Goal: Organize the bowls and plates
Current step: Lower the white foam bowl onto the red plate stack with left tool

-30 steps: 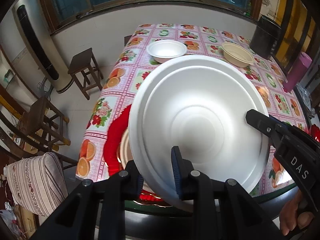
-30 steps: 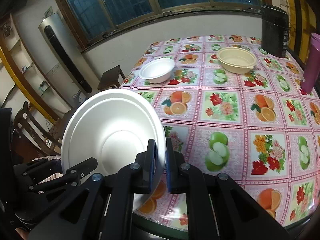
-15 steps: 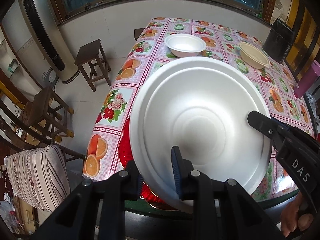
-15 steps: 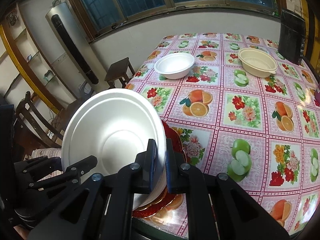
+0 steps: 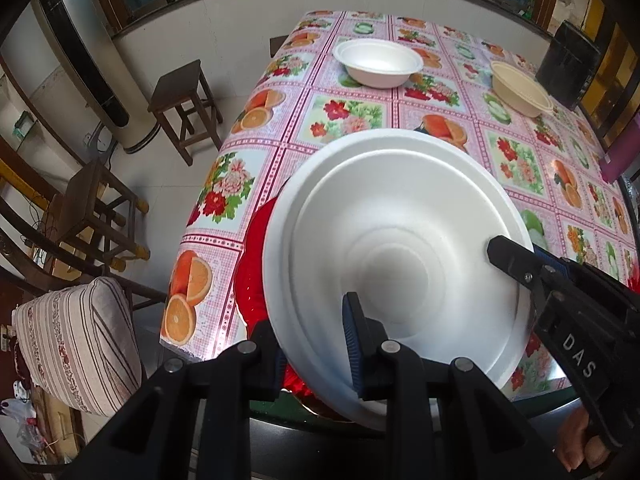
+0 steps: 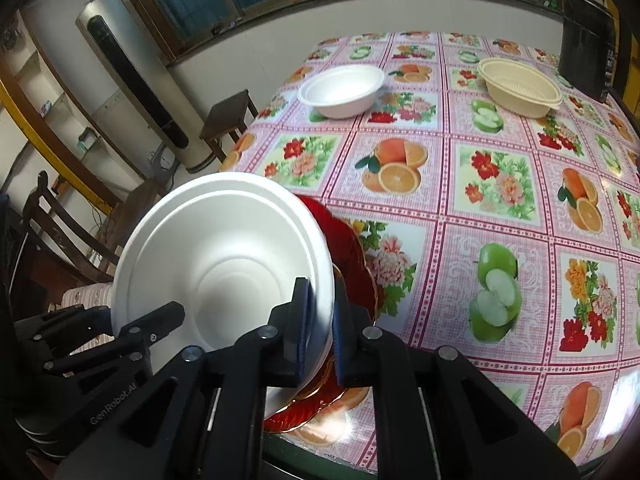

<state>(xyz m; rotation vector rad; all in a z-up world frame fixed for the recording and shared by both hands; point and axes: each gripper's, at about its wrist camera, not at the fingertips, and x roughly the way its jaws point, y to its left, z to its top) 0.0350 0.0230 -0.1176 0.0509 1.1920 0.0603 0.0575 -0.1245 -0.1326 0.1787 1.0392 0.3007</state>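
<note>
A large white foam plate (image 5: 396, 240) hangs tilted over the table's near corner, held by its rim from two sides. My left gripper (image 5: 312, 356) is shut on the near rim, and my right gripper (image 6: 320, 320) is shut on the right rim. In the right wrist view the white plate (image 6: 224, 256) hovers just above a red plate (image 6: 352, 264) that lies on the tablecloth; most of it is hidden. A white bowl (image 5: 378, 62) and a cream bowl (image 5: 520, 90) stand at the far end of the table.
The table (image 6: 500, 184) wears a pink cloth with fruit and flower squares. A black box (image 6: 588, 40) stands at the far right corner. Off the left edge are a wooden stool (image 5: 184, 104), dark chairs and a striped cushion (image 5: 76, 344).
Both grippers have sunk with the white plate toward the red plate at the near corner, and both views tilt further down onto the table. Both grips look the same.
</note>
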